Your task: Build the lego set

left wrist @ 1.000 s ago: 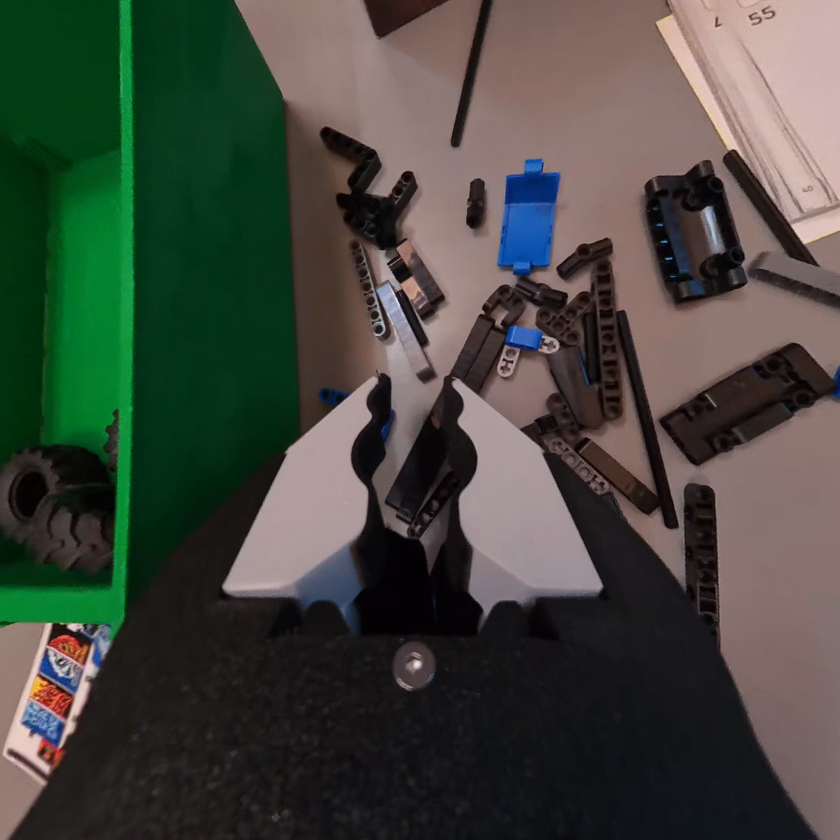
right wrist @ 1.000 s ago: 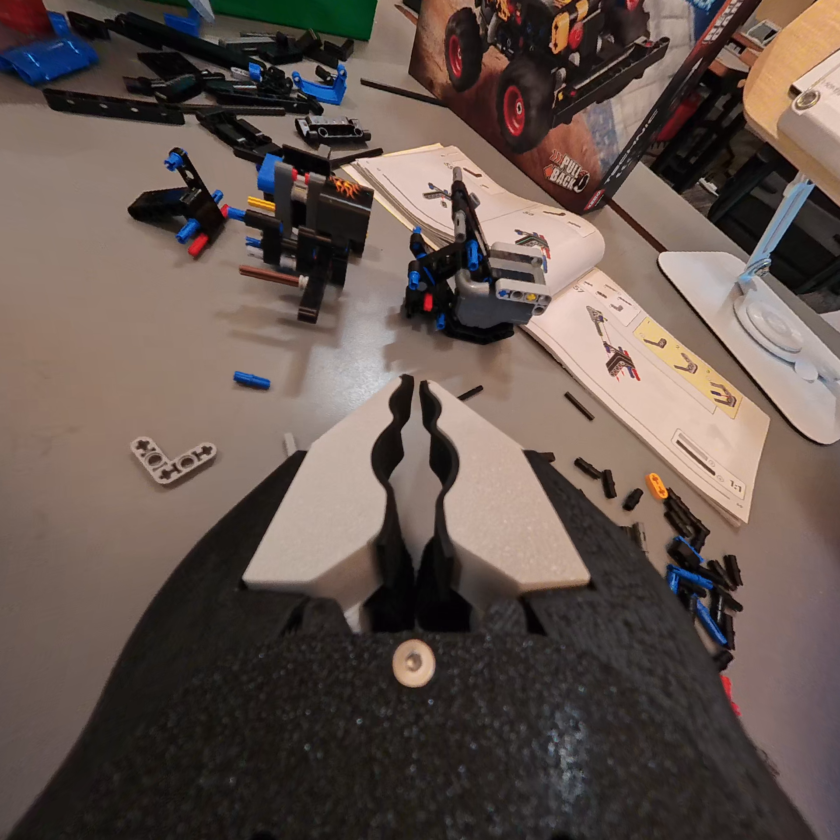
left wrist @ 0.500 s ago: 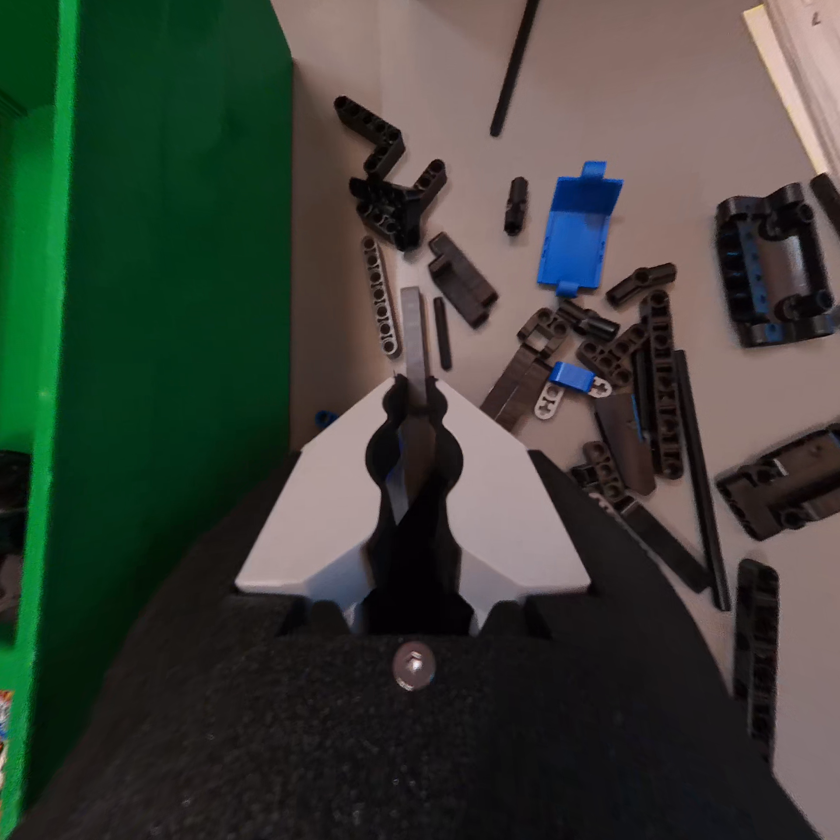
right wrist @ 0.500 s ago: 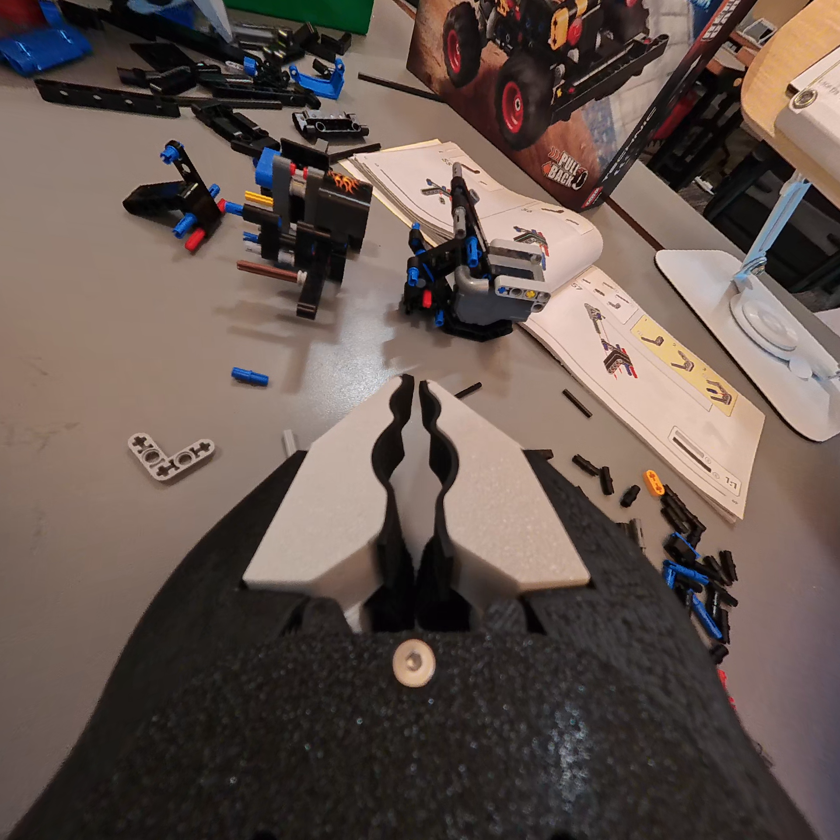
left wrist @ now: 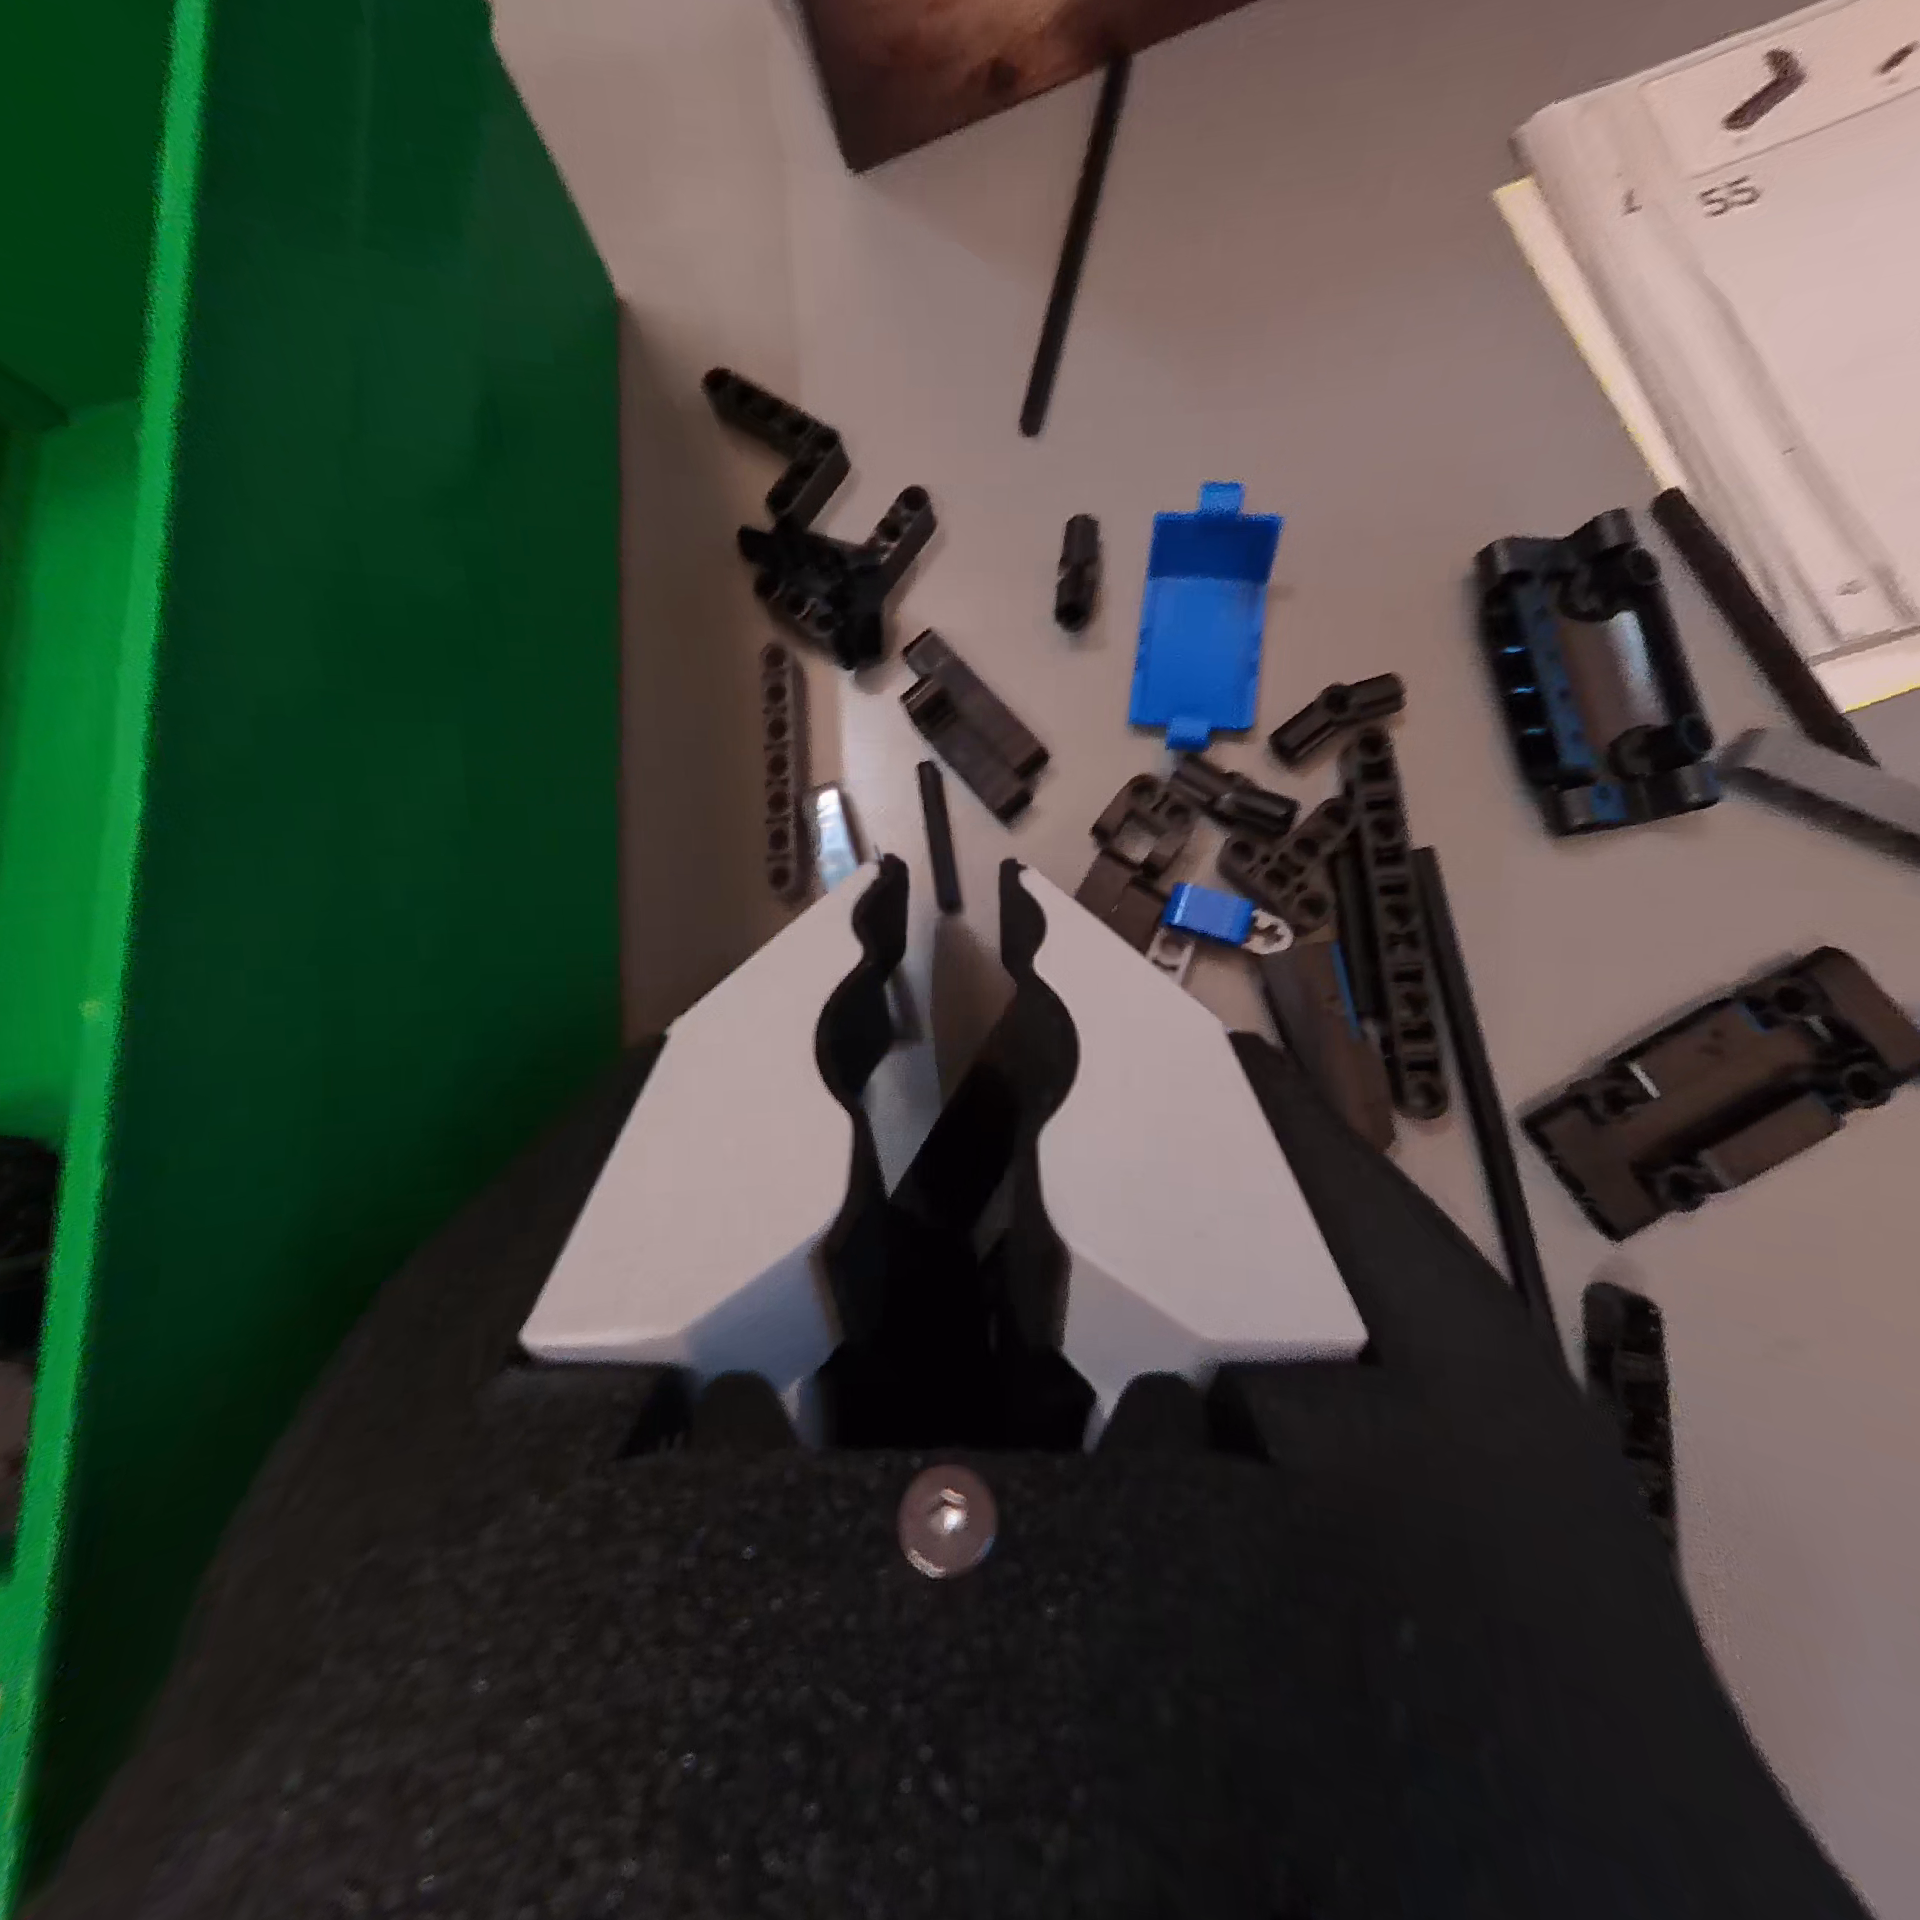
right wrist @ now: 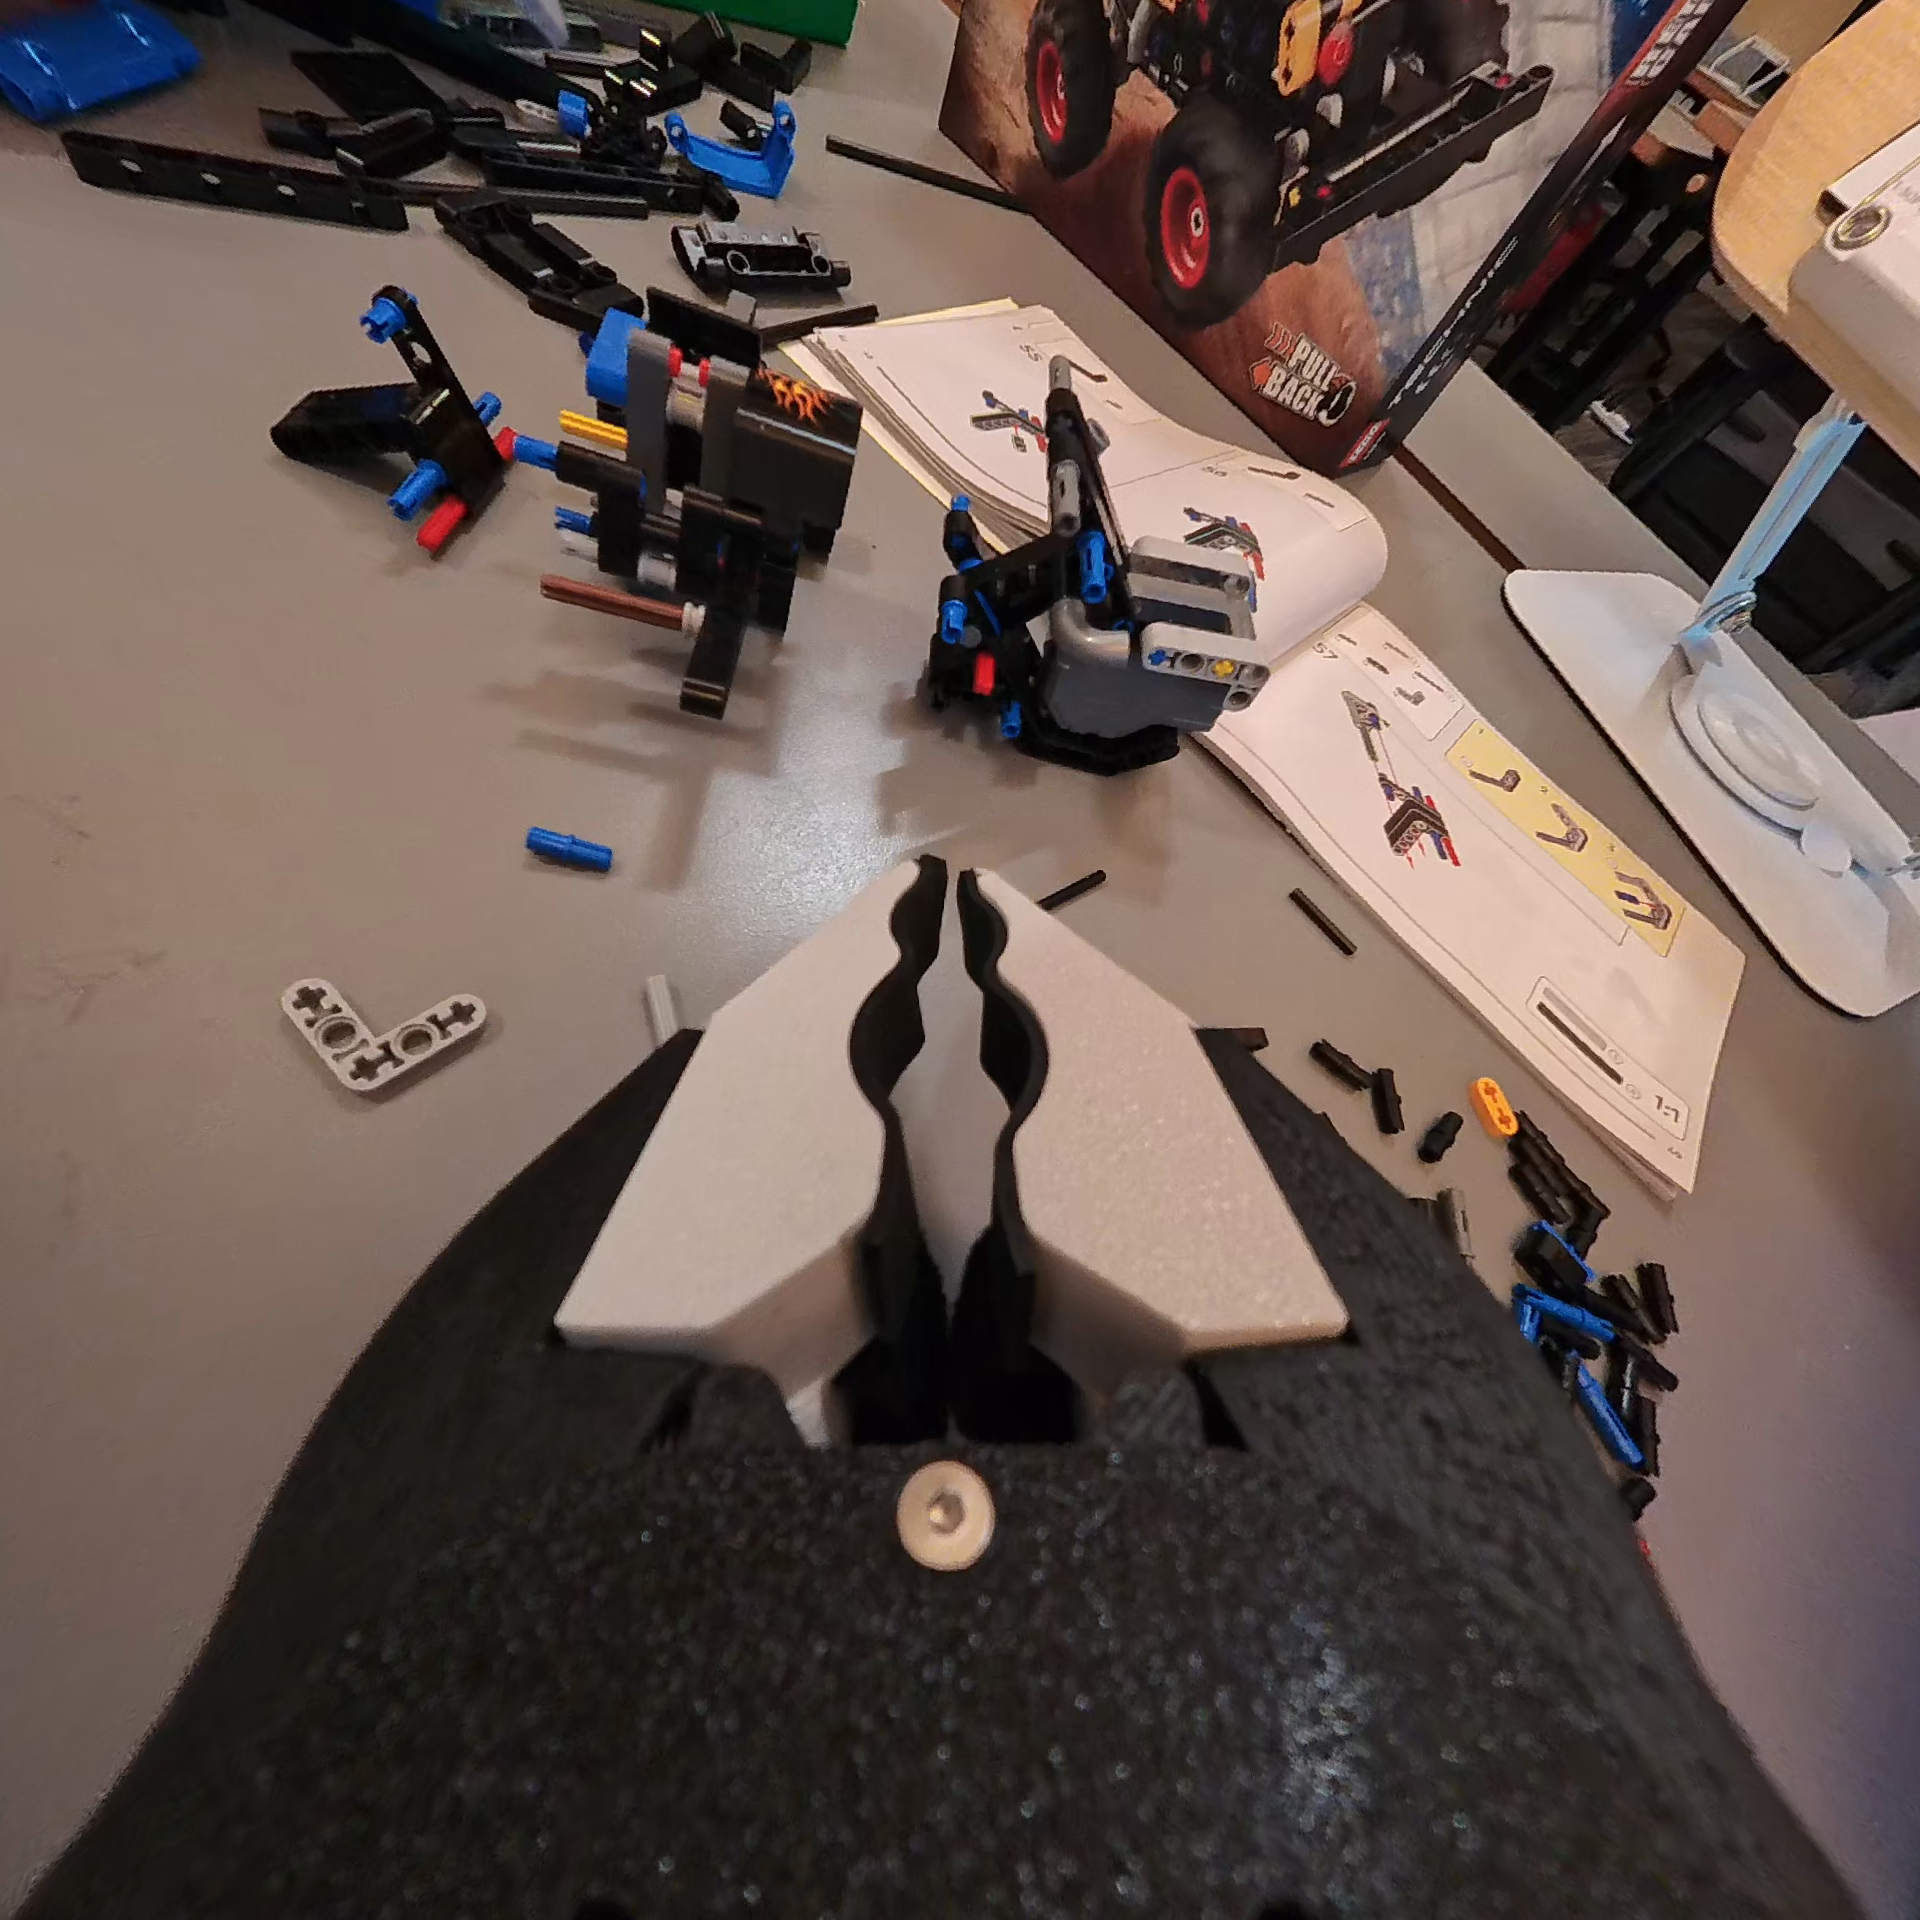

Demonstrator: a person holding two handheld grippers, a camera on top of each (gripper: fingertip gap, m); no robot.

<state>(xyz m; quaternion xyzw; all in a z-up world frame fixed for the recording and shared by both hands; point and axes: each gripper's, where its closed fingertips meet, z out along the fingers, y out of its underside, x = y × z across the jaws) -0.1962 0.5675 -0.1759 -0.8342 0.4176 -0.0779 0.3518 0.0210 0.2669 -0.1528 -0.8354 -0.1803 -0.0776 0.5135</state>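
Note:
In the left wrist view my left gripper (left wrist: 948,883) hovers over loose black Lego parts beside a green box (left wrist: 364,623), its jaws a little apart. A short black axle (left wrist: 940,831) lies just past the tips. A grey beam (left wrist: 831,821) lies by the left finger, partly hidden. A black flat piece (left wrist: 966,1143) shows low between the jaws; I cannot tell if it is touched. In the right wrist view my right gripper (right wrist: 951,873) is shut and empty above the table, facing a flame-stickered sub-assembly (right wrist: 717,488) and a grey-and-black one (right wrist: 1101,634).
A blue panel (left wrist: 1205,613), black frame (left wrist: 1590,665) and long axle (left wrist: 1070,249) lie ahead of the left gripper. Near the right gripper are a grey L piece (right wrist: 379,1034), blue pin (right wrist: 566,847), pin pile (right wrist: 1579,1299), open booklet (right wrist: 1455,831), set box (right wrist: 1299,156) and white stand (right wrist: 1662,727). There is about 40 cm between the tips of the two grippers.
My left gripper's jaws, nearly closed around the grey beam half a second ago, have opened; the beam now lies at the left finger. The right gripper has barely moved.

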